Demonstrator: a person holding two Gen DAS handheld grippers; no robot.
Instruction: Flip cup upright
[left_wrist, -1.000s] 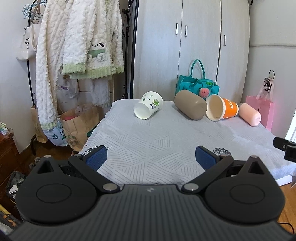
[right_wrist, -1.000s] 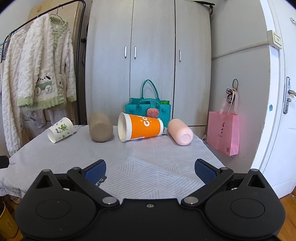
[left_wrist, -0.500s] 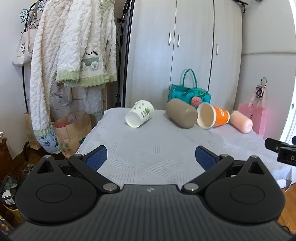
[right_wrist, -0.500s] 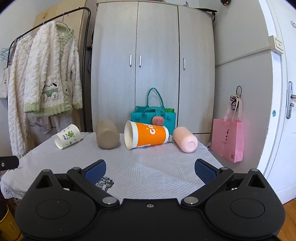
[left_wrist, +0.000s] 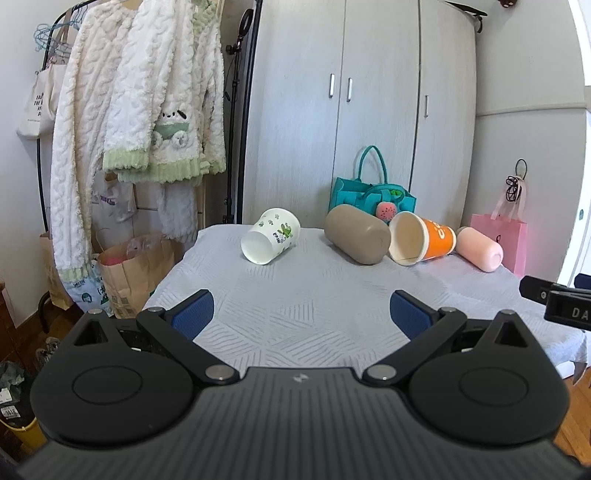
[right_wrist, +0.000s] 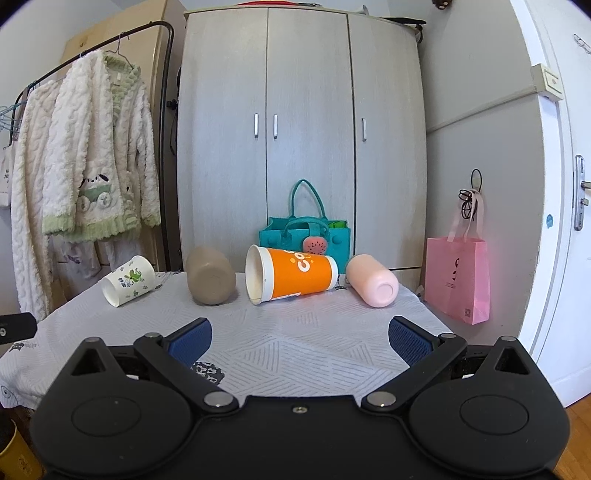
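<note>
Cups (left_wrist: 270, 237) (left_wrist: 421, 240) (right_wrist: 372, 275) lying sideways along table's (left_wrist: 314, 295) far edge; both claws (left_wrist: 301, 312) (right_wrist: 299, 334) spread wide, empty, well short. Likely to roll off if nudged sideways.

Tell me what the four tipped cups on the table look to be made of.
White leaf-print cup and orange cup: likely coated paper, with thin rolled rims and printed sides. Tan cup and pink cup: matte, thick-walled, rounded edges, so perhaps plastic or silicone; the pictures leave that open.
</note>
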